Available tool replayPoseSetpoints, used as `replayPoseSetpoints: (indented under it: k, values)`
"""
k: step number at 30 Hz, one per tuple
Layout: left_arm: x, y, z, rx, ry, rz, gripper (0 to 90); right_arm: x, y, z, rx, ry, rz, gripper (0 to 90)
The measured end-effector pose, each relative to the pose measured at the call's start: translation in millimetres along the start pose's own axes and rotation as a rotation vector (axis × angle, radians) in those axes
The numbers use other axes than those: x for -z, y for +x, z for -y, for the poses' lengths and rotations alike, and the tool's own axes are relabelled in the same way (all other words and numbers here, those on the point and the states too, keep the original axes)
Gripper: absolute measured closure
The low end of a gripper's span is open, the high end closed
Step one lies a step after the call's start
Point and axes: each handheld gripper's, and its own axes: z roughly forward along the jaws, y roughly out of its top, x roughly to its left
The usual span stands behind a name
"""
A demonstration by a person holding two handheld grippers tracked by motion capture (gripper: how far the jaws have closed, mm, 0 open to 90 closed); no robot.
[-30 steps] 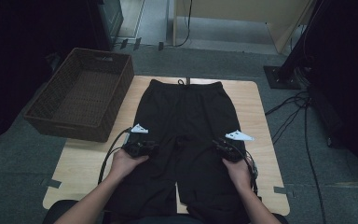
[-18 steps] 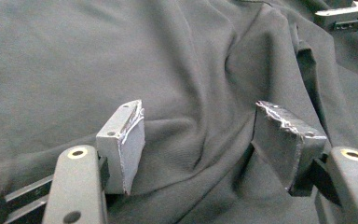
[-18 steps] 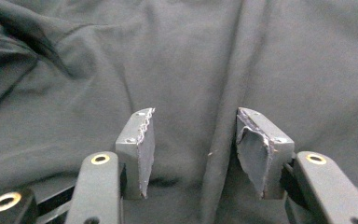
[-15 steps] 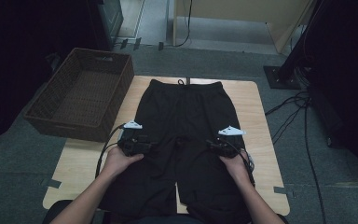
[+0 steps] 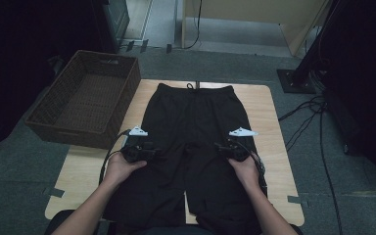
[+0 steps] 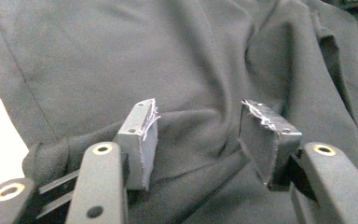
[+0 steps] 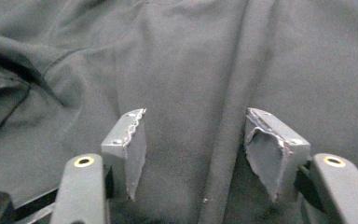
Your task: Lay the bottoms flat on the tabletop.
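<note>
While the high view adds a basket (image 5: 85,105), both hand-held grippers (image 6: 196,133) (image 7: 193,149) gape over black trousers (image 5: 191,117).

Shorts (image 5: 192,147) lie flat on a table (image 5: 274,147), waistband at the far edge, legs toward the person. A basket (image 5: 85,105) sits off the table's far left corner. The left gripper (image 5: 138,147) and right gripper (image 5: 235,147) rest on the shorts' two sides

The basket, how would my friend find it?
Start at the light wooden table with the black cargo shorts spread flat on it. Look to its left edge: there sits the dark brown woven wicker basket, rectangular and open-topped, the one stiff, woven thing beside soft cloth.
</note>
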Motion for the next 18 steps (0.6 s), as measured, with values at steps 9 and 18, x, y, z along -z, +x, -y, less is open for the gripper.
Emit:
replayPoseSetpoints:
  k: [9, 18]
  values:
    - [13.3, 11.4, 4.3, 0.042, 0.055, 0.041, 39.4, -1.3, 4.3, -9.8, 0.008, 0.008, 0.010, 38.6]
    - [22.7, 13.5, 7.9, 0.058, 0.037, 0.064, 31.0, -8.6, 8.9, -36.0, 0.007, 0.004, -0.004, 37.4]
